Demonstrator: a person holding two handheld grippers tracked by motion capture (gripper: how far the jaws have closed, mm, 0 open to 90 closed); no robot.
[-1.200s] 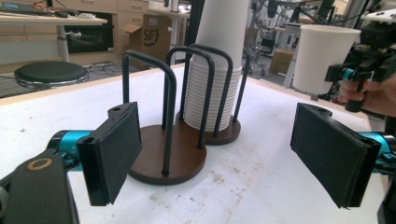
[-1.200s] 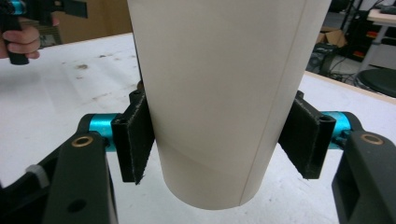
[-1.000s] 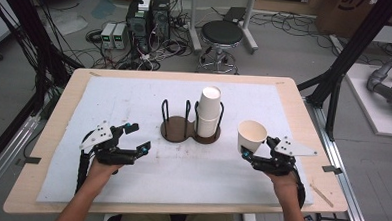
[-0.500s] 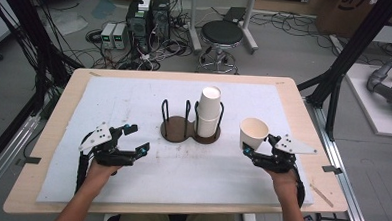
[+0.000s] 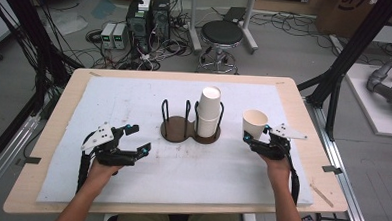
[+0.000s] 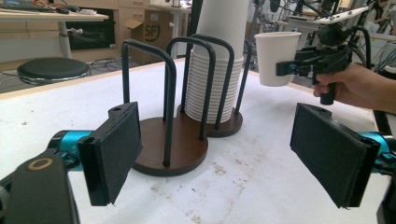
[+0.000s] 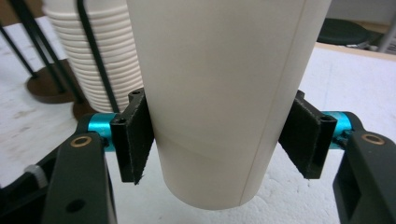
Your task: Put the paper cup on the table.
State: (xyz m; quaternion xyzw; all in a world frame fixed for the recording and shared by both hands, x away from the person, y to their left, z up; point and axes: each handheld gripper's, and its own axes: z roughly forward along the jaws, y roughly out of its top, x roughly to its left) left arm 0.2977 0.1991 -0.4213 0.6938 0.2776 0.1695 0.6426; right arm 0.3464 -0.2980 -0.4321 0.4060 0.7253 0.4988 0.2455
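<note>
The right gripper (image 5: pixel 257 138) is clamping a paper cup (image 5: pixel 254 124) right of the cup holder (image 5: pixel 189 124) (stack inside); the left gripper (image 5: pixel 135 139), left of it, is gaping empty.

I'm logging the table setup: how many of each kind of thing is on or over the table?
Loose paper cup, clamped in the right gripper: 1
Stack of nested paper cups: 1
Two-ring wire cup holder: 1
Grippers, counting the open, empty left gripper: 2
Total: 5
</note>
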